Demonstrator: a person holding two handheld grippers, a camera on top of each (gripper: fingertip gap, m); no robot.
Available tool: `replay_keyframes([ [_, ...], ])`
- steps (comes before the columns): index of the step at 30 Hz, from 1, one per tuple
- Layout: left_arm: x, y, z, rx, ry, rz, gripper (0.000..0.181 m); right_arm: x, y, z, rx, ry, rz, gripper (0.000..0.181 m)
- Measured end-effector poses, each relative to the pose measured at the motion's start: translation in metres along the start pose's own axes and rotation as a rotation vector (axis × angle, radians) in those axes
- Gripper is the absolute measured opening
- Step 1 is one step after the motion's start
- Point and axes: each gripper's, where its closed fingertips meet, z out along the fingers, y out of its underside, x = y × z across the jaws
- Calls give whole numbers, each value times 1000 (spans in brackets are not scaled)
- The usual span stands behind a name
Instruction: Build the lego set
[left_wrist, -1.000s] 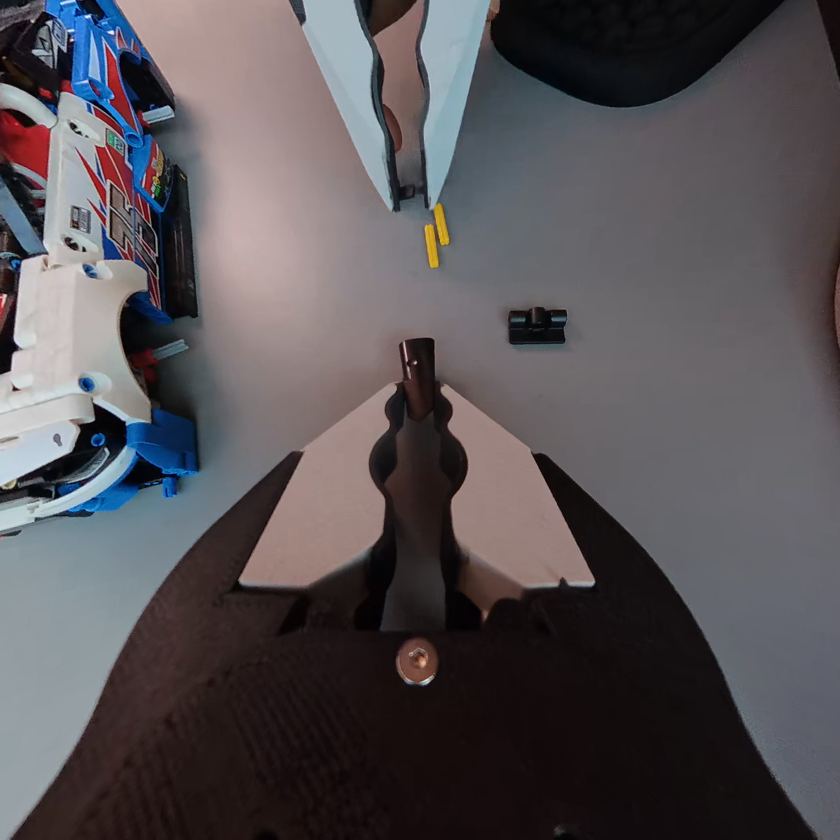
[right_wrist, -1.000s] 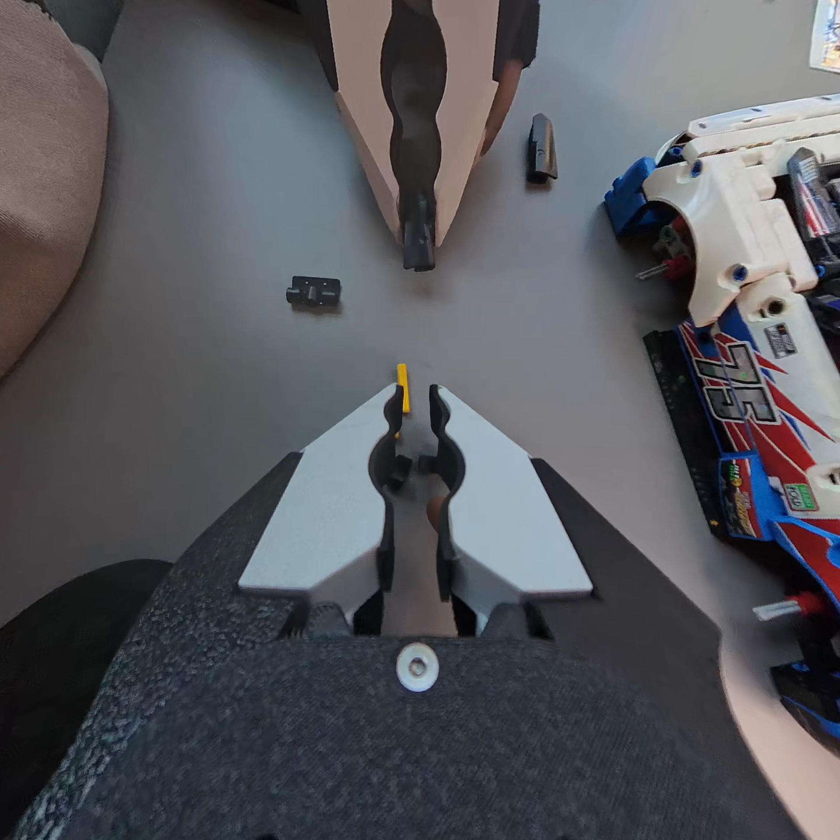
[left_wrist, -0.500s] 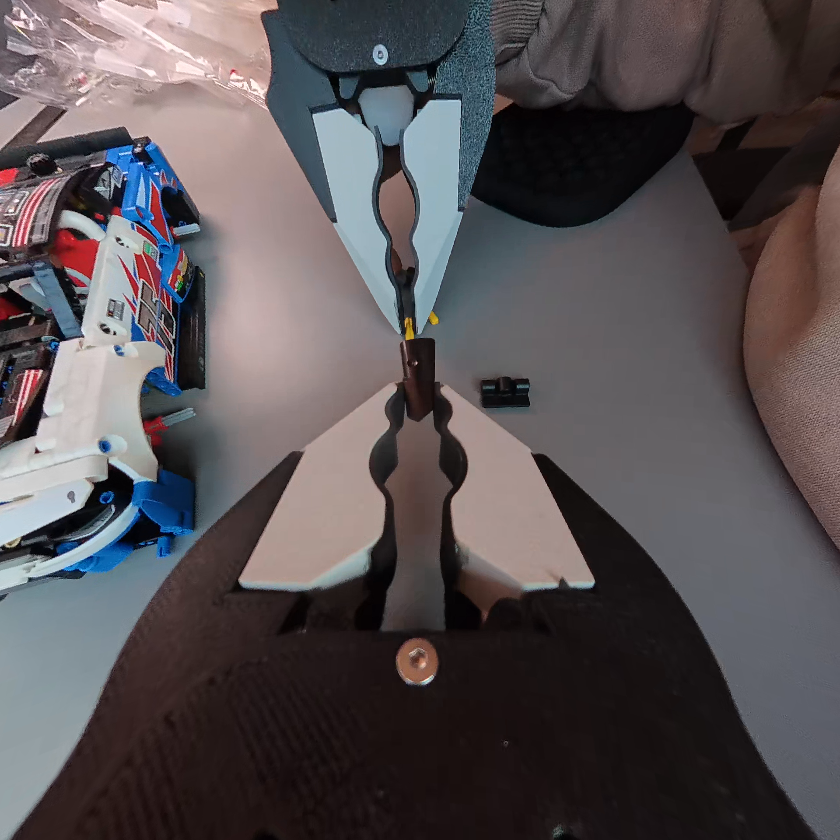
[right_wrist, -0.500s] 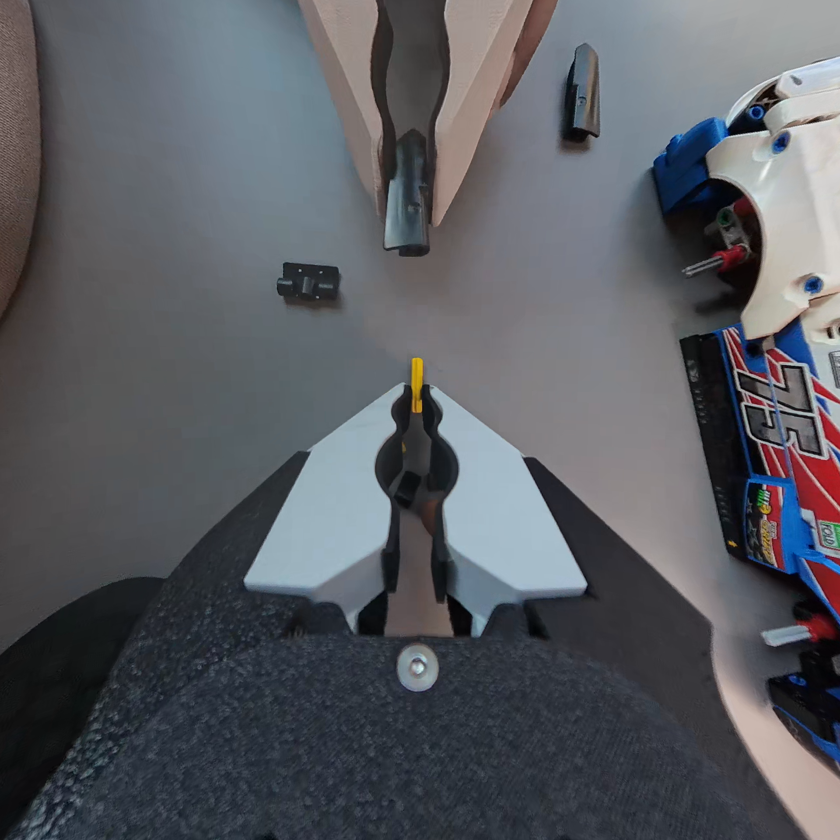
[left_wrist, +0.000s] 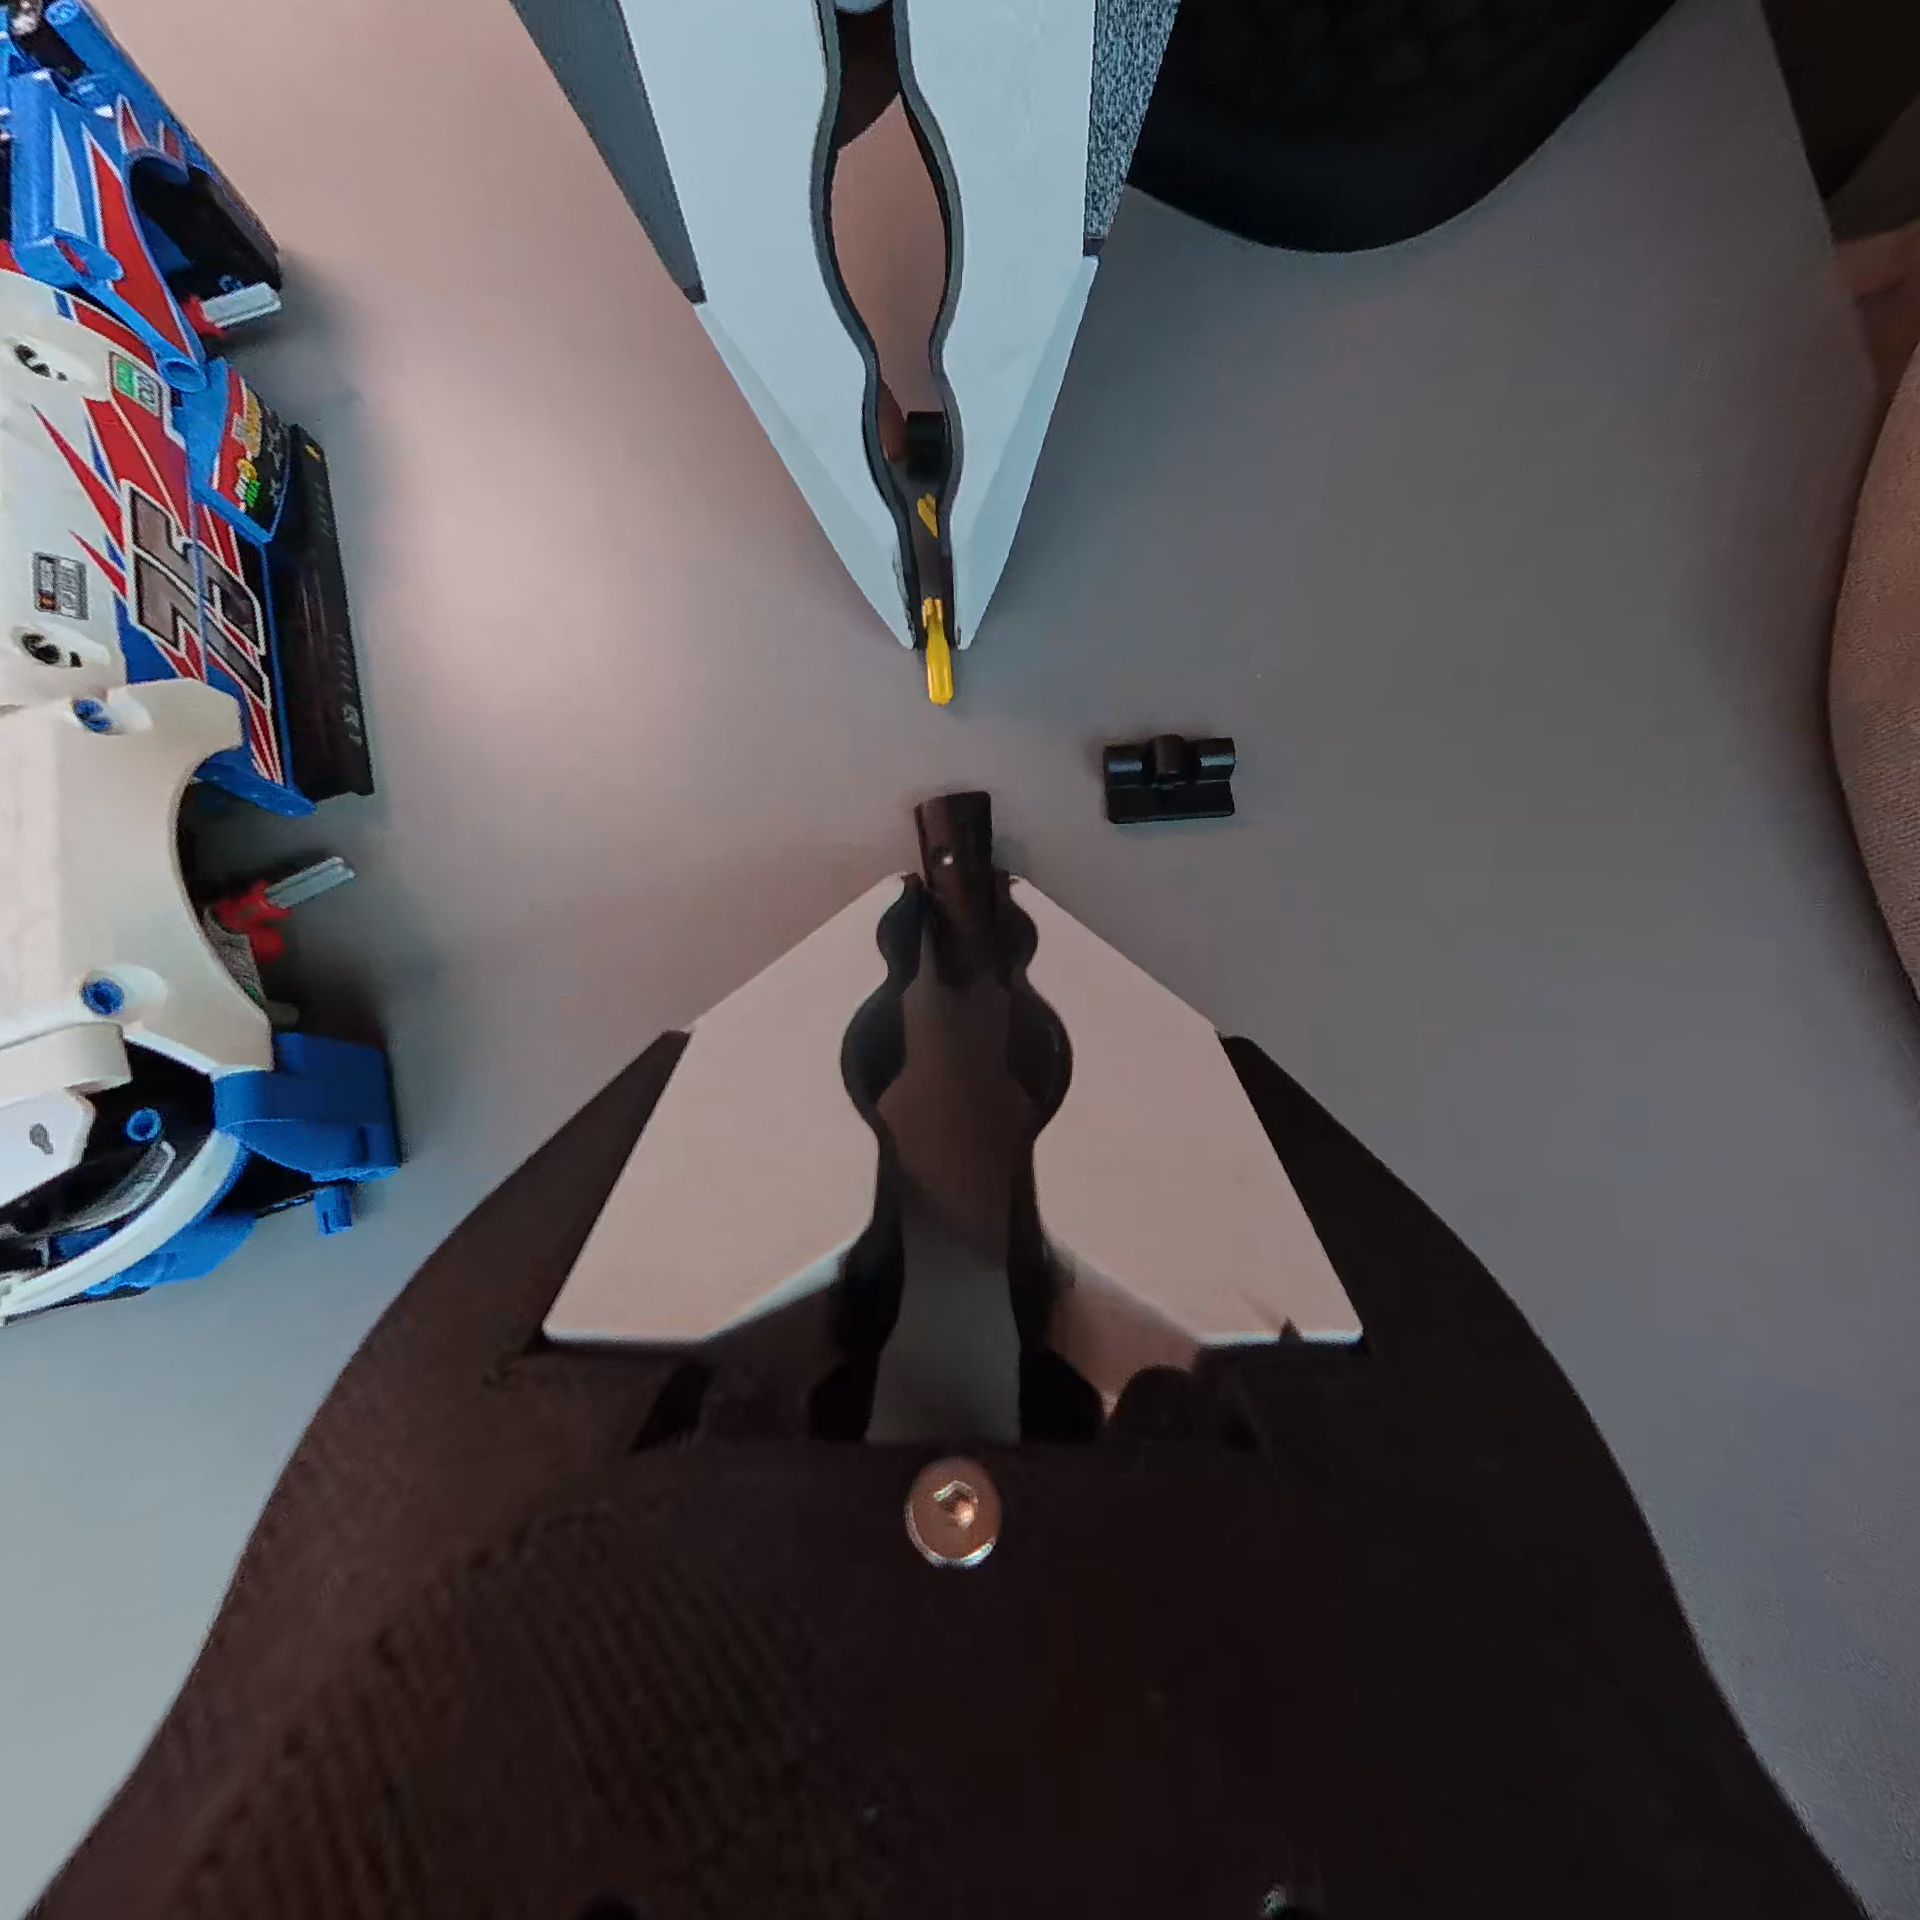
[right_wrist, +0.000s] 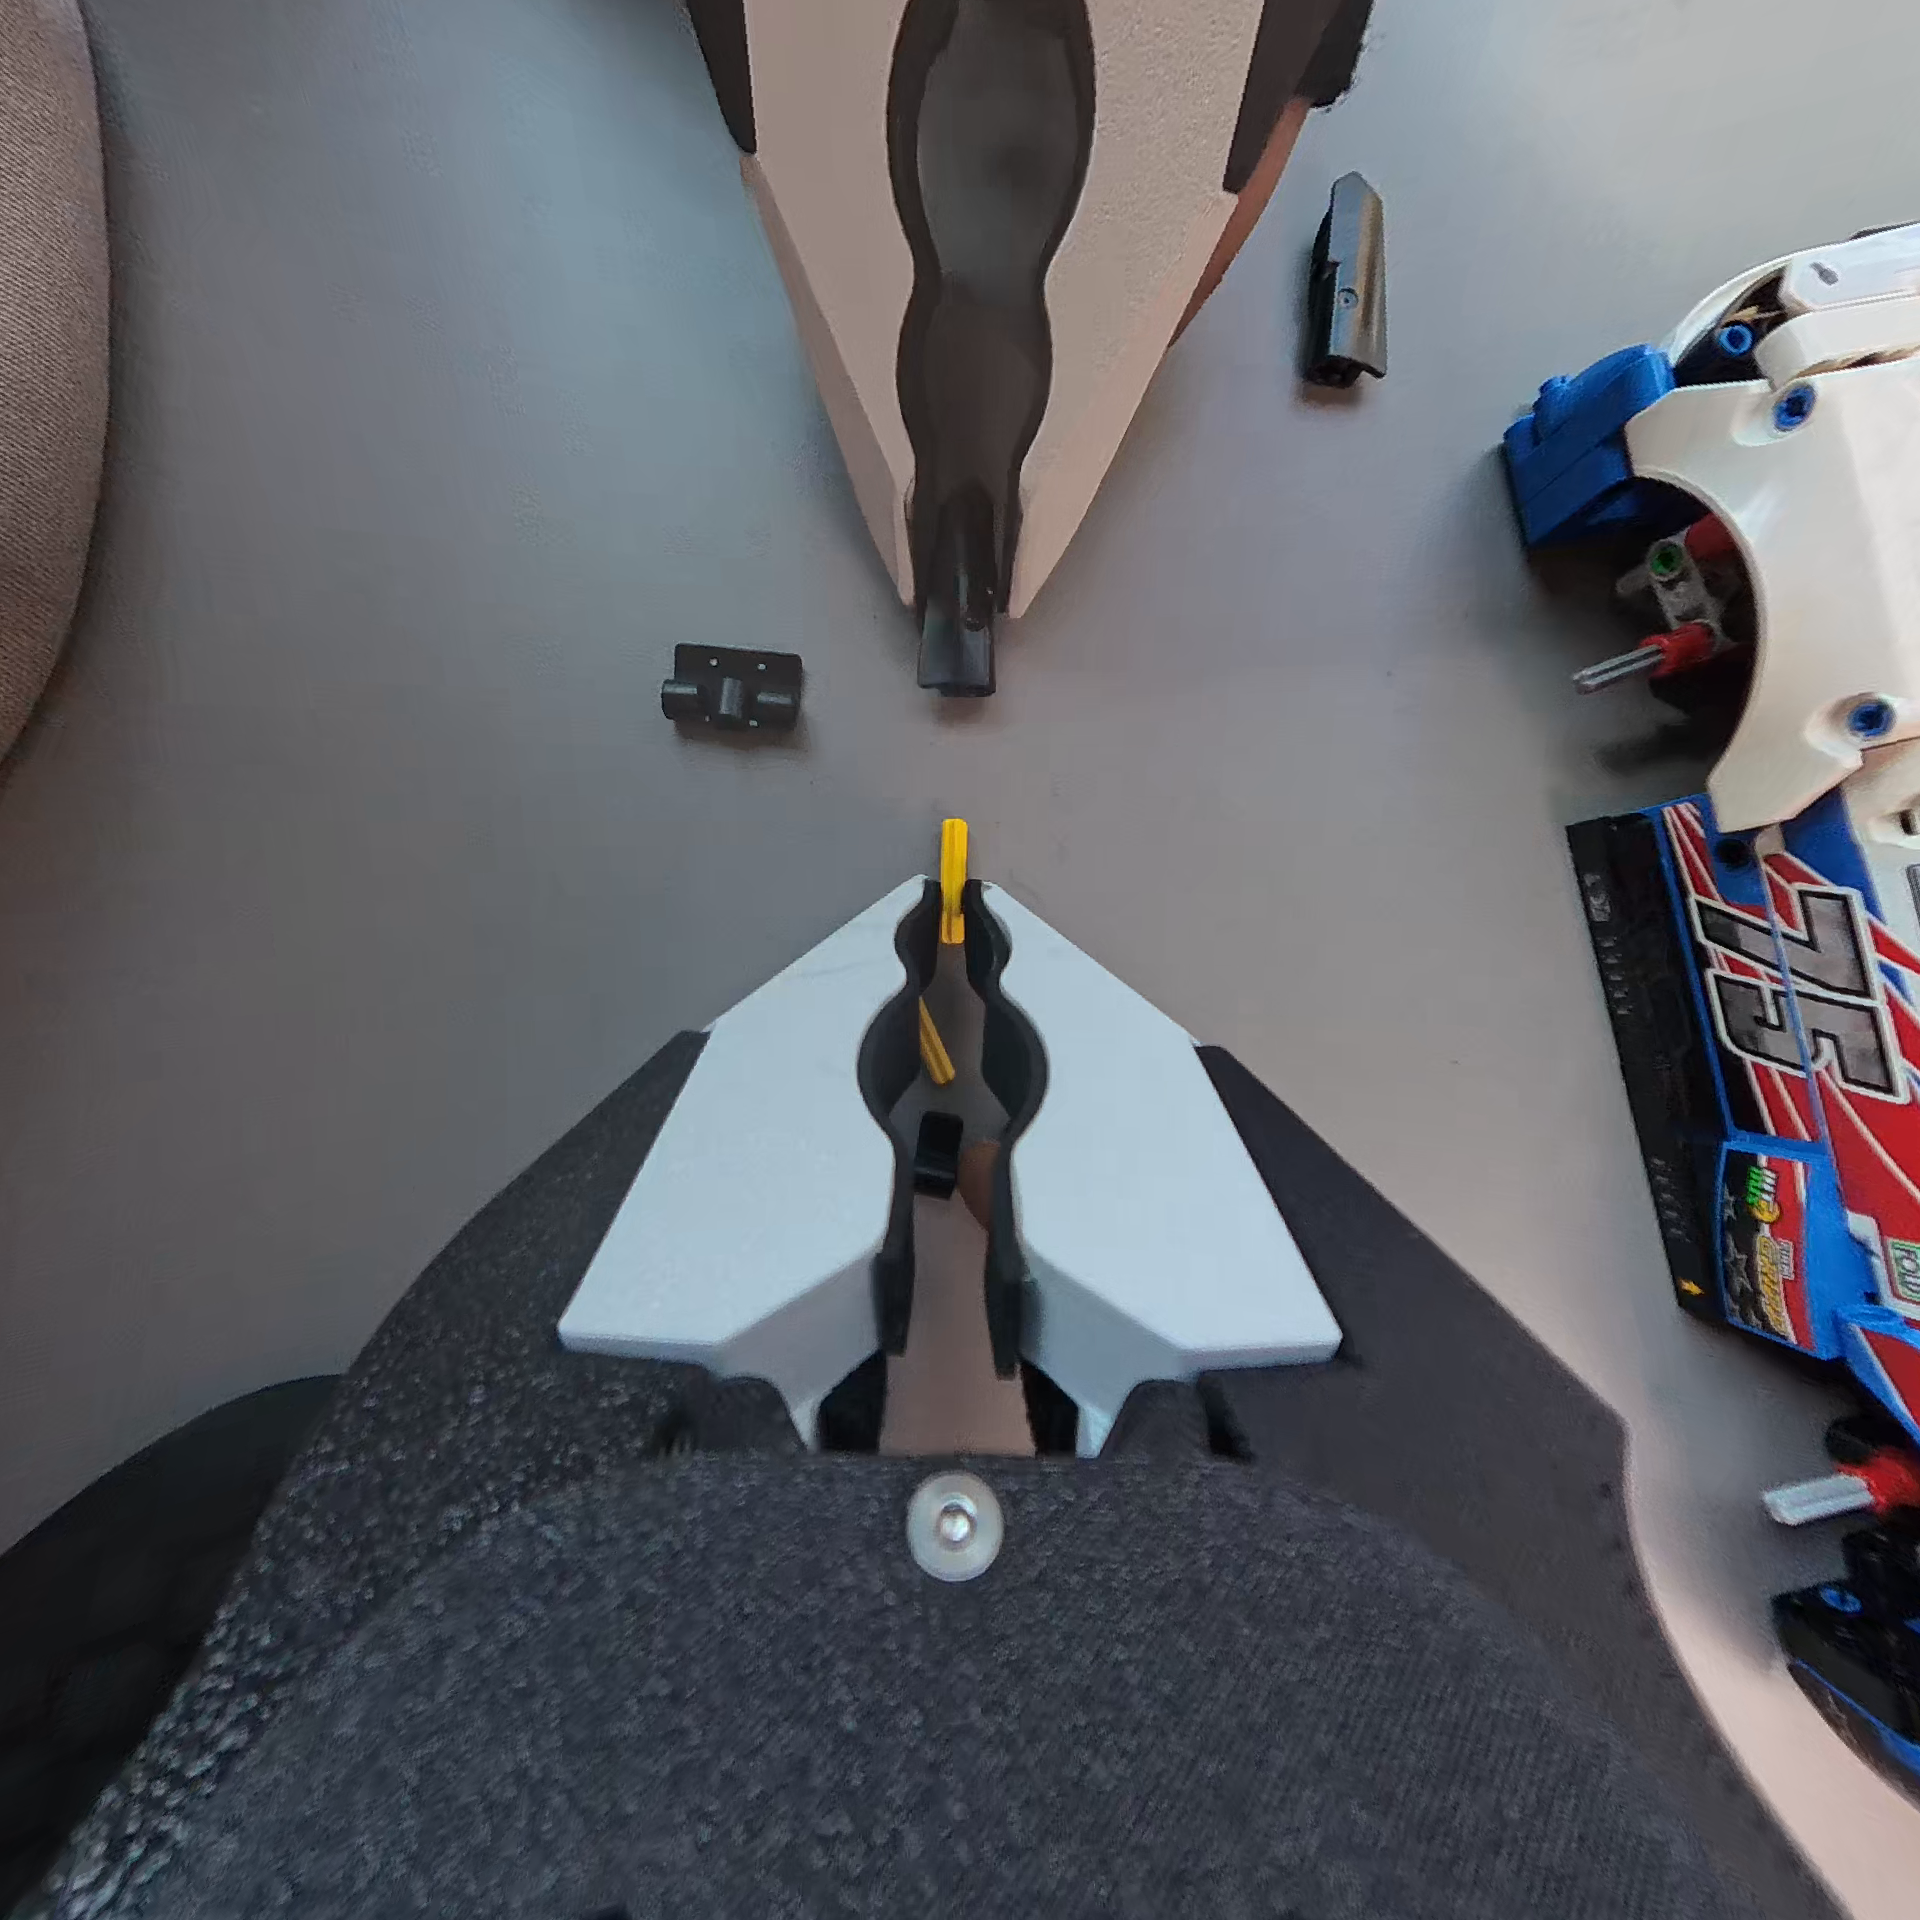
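Observation:
My left gripper (left_wrist: 956, 883) is shut on a short black lego piece (left_wrist: 954, 847) that sticks out past its tips. My right gripper (right_wrist: 951, 888) is shut on a thin yellow pin (right_wrist: 953, 868) that points forward. The two grippers face each other tip to tip over the grey table, with a small gap between pin and black piece. The right gripper (left_wrist: 935, 639) with its pin (left_wrist: 938, 670) also shows in the left wrist view, and the left gripper (right_wrist: 958, 608) shows in the right wrist view. A second yellow pin (right_wrist: 935, 1049) shows through the gap between the right fingers.
A partly built blue, white and red lego car (left_wrist: 156, 727) lies along the table side, and it also shows in the right wrist view (right_wrist: 1766, 831). A small black piece (left_wrist: 1169, 779) lies beside the tips. Another black piece (right_wrist: 1345, 286) lies farther off. A person's sleeve (left_wrist: 1881, 727) is at the edge. The gap from one gripper's tips to the other's is roughly 5 cm.
My right gripper has shut on one of the two yellow pins and lifted it. The grippers came tip to tip, then drew slightly apart. The left gripper still holds the black piece.

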Motion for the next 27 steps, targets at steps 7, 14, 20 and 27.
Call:
replay_keyframes([
  [7, -7, -2, -10, 35, -2, -62, 25, 7, -11, -6, 69, 50, -17, 2],
  [14, -10, -53, -21, 286, -30, -133, 16, 11, -54, -34, 322, 137, -86, 2],
  [20, -7, -64, -26, 350, -16, -153, 9, 8, -60, -40, 350, 155, -118, 2],
  [27, -8, -64, -25, 358, -28, -151, 2, 5, -59, -37, 332, 148, -128, 2],
])
